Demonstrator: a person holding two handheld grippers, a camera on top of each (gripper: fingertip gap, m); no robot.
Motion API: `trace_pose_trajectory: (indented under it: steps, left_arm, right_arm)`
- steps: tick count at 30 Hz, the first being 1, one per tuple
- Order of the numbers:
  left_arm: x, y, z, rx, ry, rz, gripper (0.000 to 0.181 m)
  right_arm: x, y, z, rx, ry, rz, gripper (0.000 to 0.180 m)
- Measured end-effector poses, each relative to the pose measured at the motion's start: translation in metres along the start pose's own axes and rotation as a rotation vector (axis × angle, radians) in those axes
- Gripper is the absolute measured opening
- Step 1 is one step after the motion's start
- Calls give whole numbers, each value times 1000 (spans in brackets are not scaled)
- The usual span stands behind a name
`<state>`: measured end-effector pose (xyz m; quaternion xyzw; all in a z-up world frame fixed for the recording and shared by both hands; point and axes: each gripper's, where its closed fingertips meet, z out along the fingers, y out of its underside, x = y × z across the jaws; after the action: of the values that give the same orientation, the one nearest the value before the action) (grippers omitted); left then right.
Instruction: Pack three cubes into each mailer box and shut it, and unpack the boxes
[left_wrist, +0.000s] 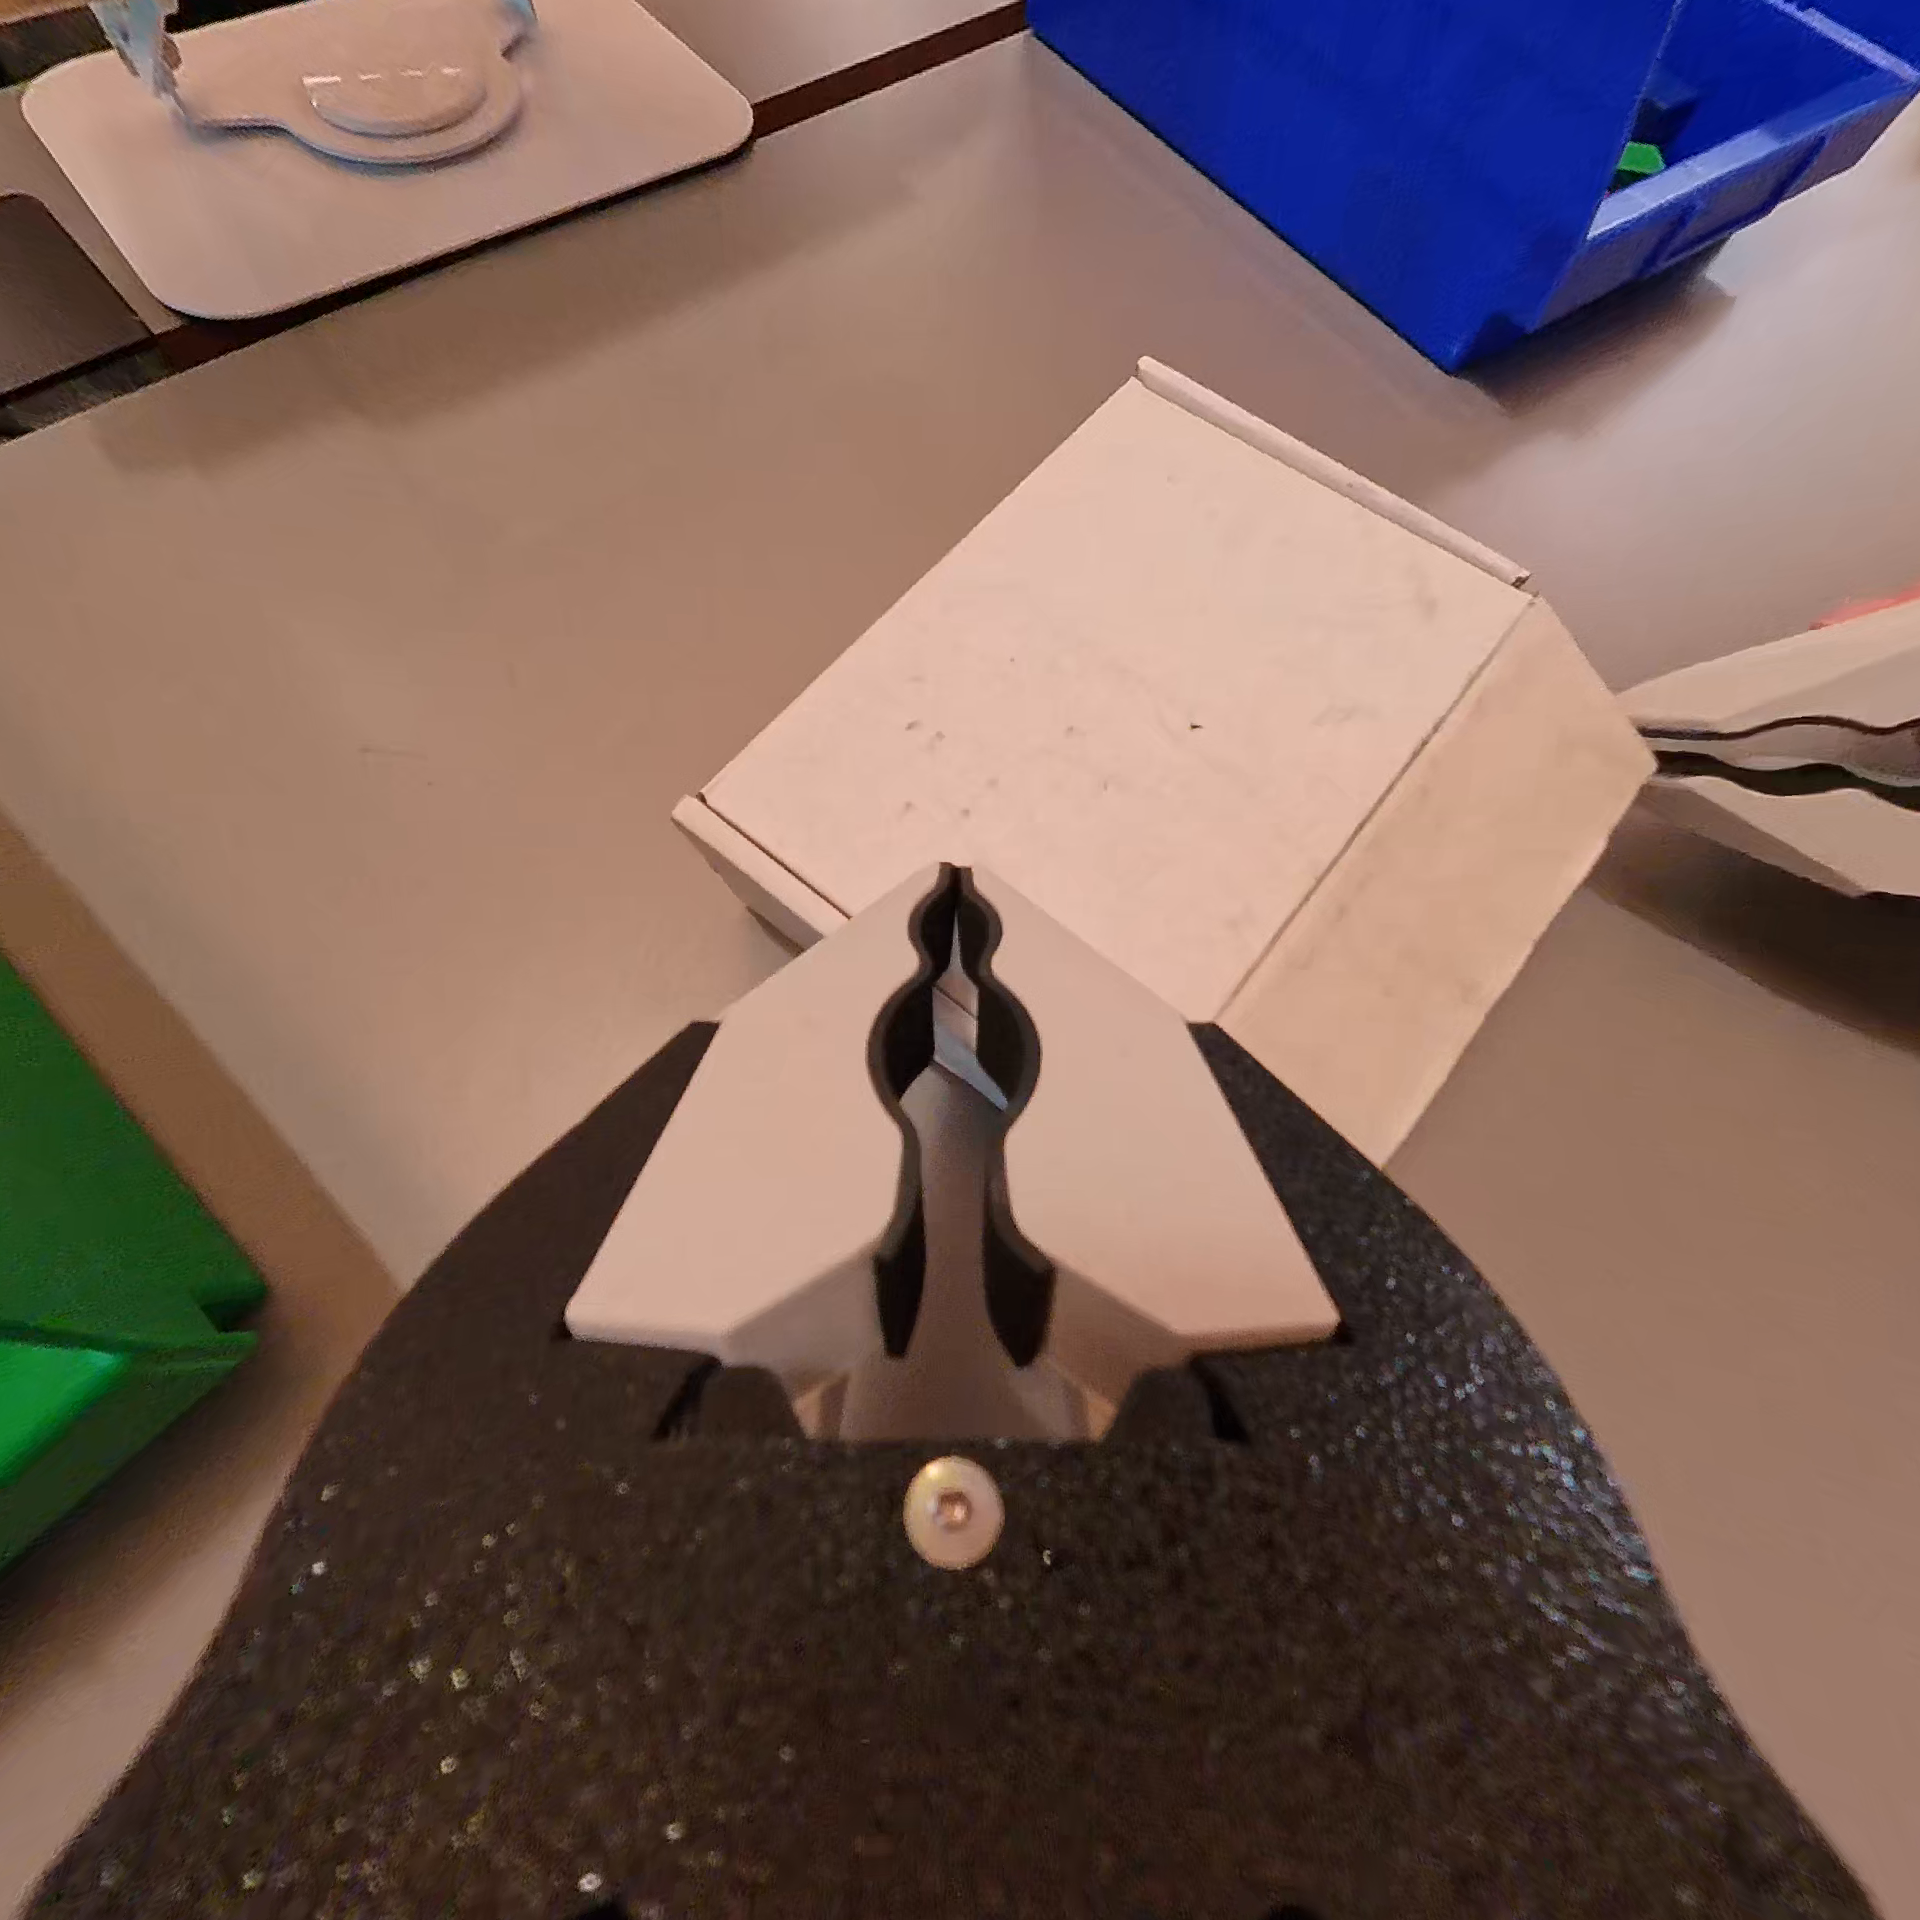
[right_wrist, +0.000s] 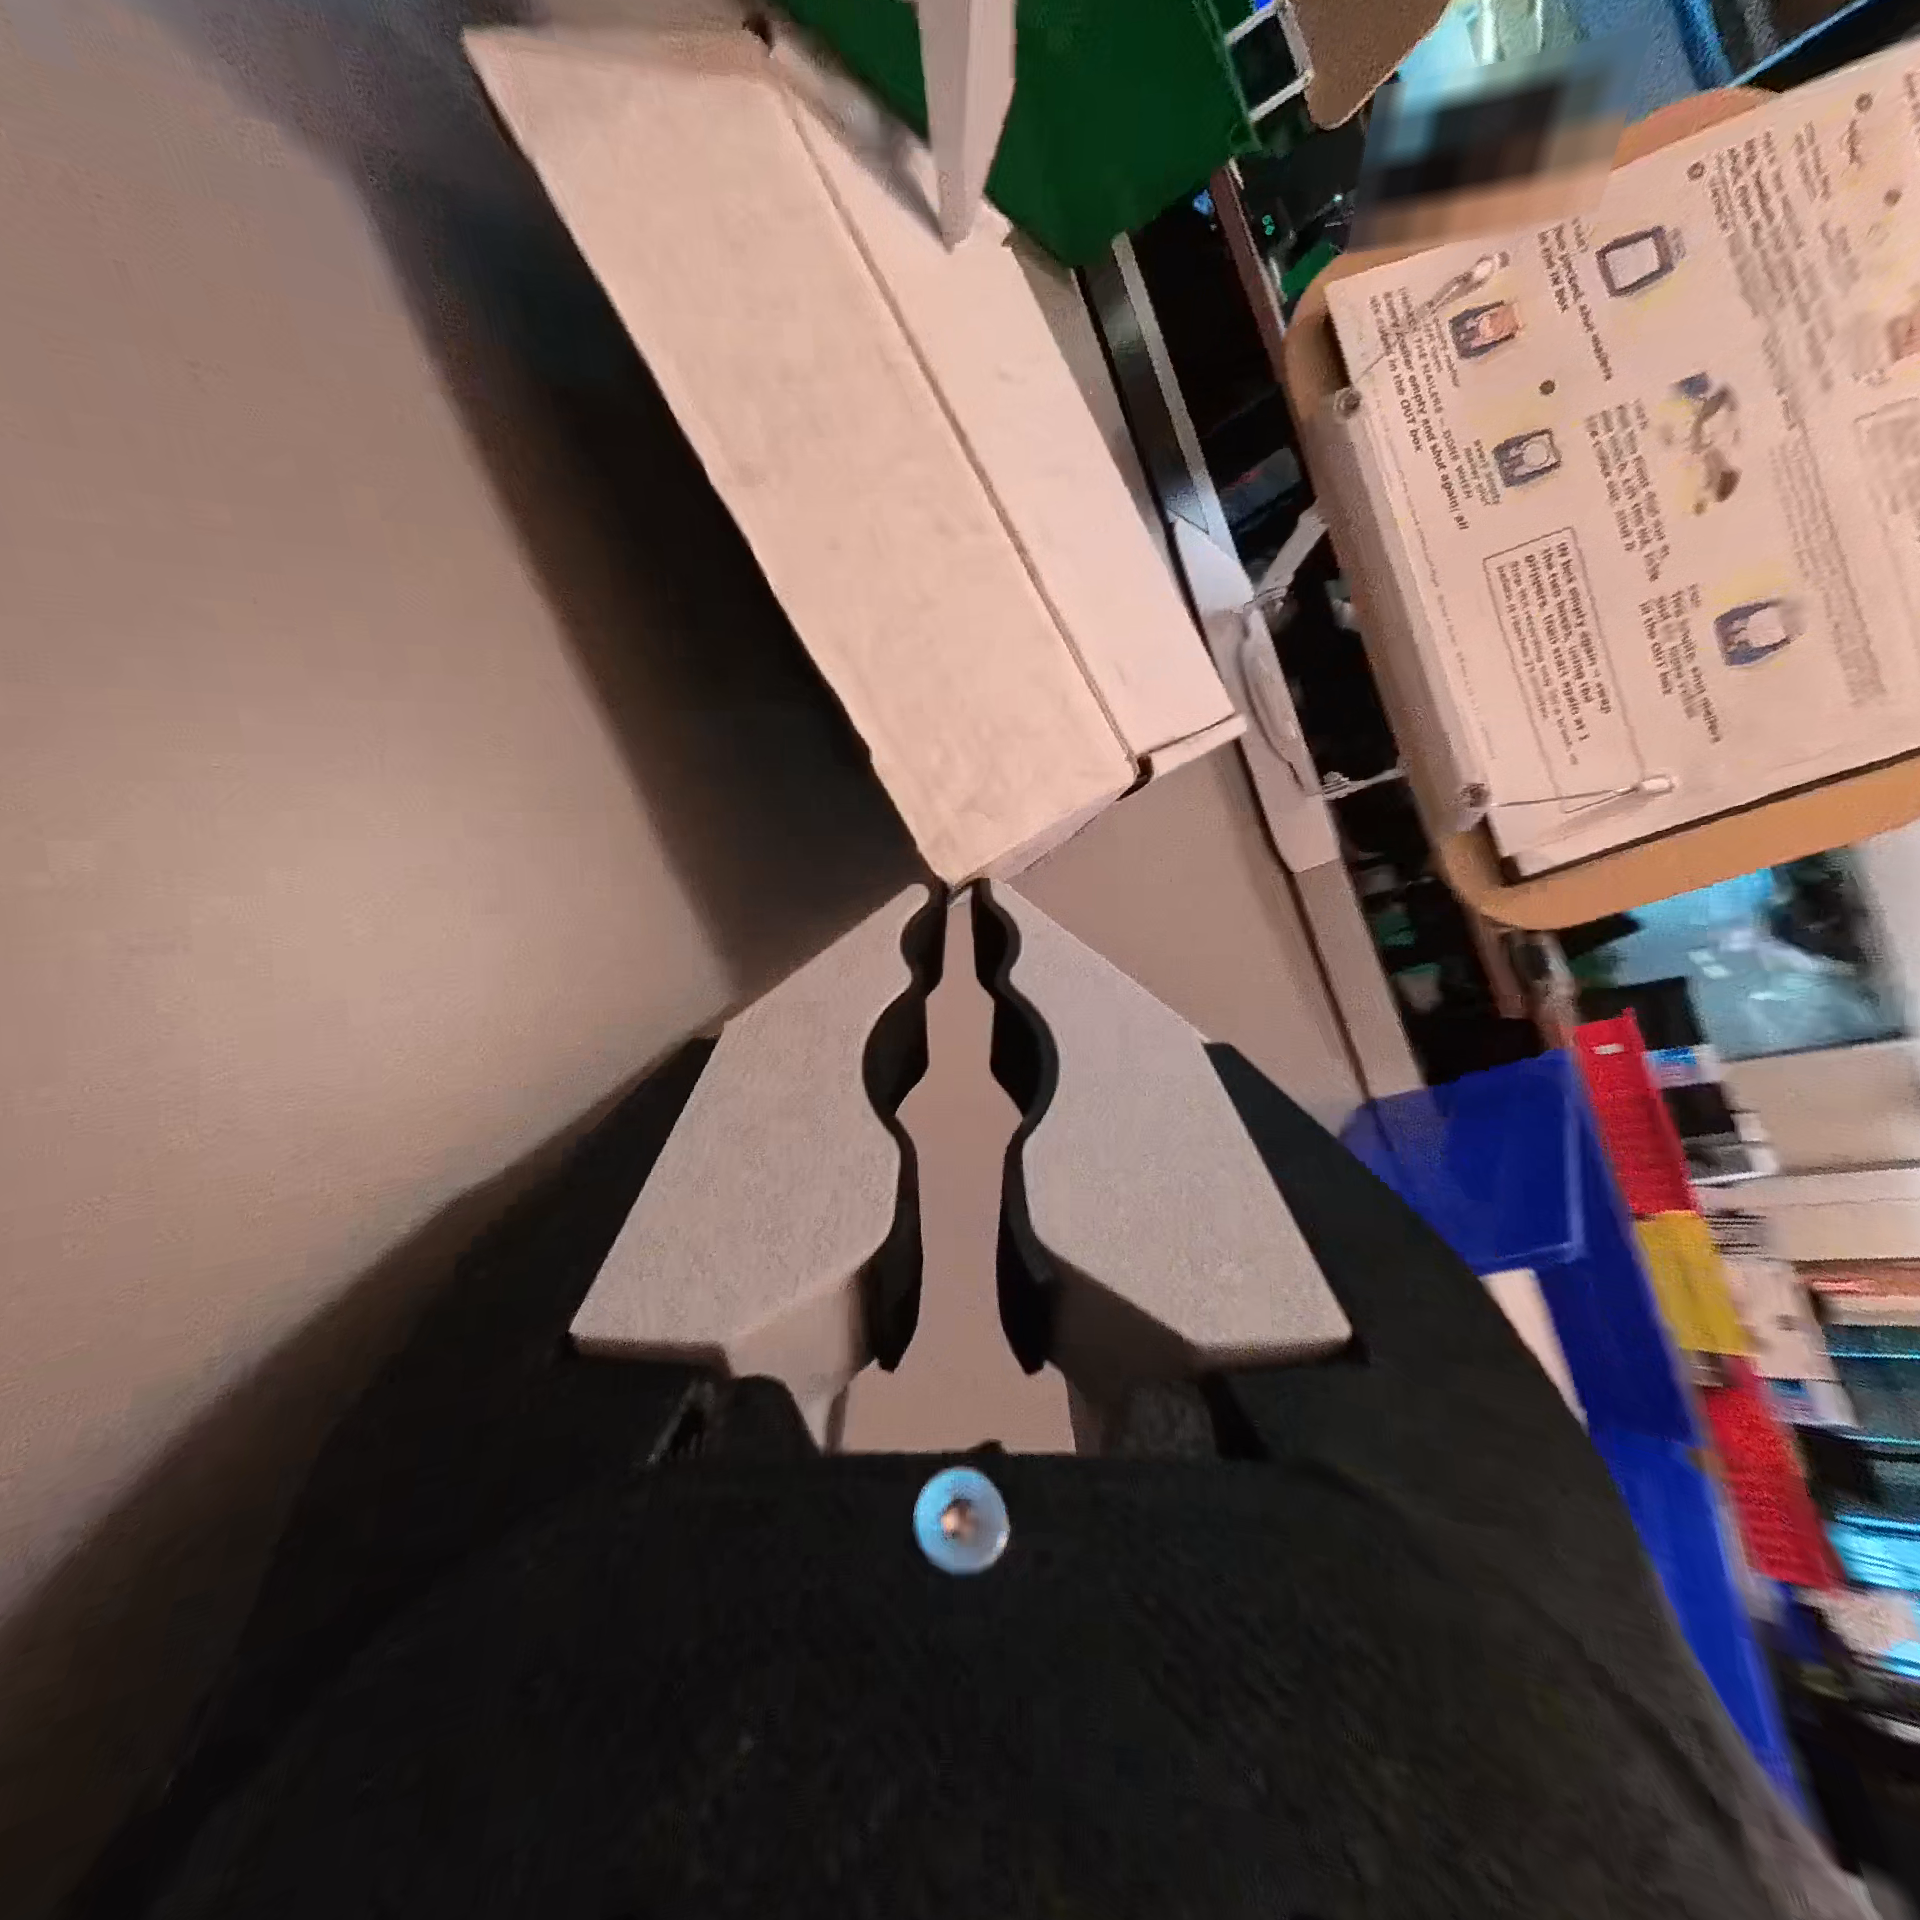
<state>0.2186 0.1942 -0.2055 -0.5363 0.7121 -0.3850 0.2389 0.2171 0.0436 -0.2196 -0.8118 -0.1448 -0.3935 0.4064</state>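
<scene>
Left wrist view is read from its left edge, where part of a green bin (left_wrist: 94, 1247) is seen on the surface (left_wrist: 416, 623), with a pale rounded tray (left_wrist: 312, 208) beyond it carrying a clear plastic piece. At the centre, the left claw (left_wrist: 954, 883) is seen clenched, its tips meeting at the near corner of a white mailer box (left_wrist: 1143, 748); a thin pale edge shows in the slot between the fingers, but whether a flap is pinched cannot be told. The box lies on the surface with its lid down and flush. To the right, the right claw (left_wrist: 1787, 753) is seen nearly closed just beside the box's side wall, and a blue bin (left_wrist: 1403, 177) stands behind with coloured pieces, possibly cubes, barely visible inside.

In the right wrist view, which is motion-blurred, the right claw (right_wrist: 958, 891) is shown with only a narrow gap between its tips, empty, at the corner of the mailer box (right_wrist: 810, 436). Further right, an instruction sheet (right_wrist: 1621, 468) on a cardboard backing is seen.

This box is judged to be shut; whether it holds three cubes is hidden, and whether packing or unpacking is in hand cannot be told. No other box is seen, so the overall count cannot be judged.

No brand is seen on the box. Printing and small pictures are carried by the sheet; its wording is left out.
</scene>
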Motion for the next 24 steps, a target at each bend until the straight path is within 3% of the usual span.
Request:
trace_pose_trajectory:
  steps: [8, 18, 21, 24]
  left_arm:
    - [0, 0, 1, 1, -20, -5, 0]
    - [1, 0, 2, 13, -36, 18, 0]
    - [1, 0, 2, 17, -49, 28, 0]
    - [1, -1, 2, 24, -61, 42, 0]
  right_arm:
    - [-11, -10, -7, 95, -228, 368, 3]
    - [-18, -1, -3, 48, -297, 253, 8]
    - [-11, -7, -10, 117, -341, 318, 35]
    - [2, -22, -22, 231, -414, 473, 44]
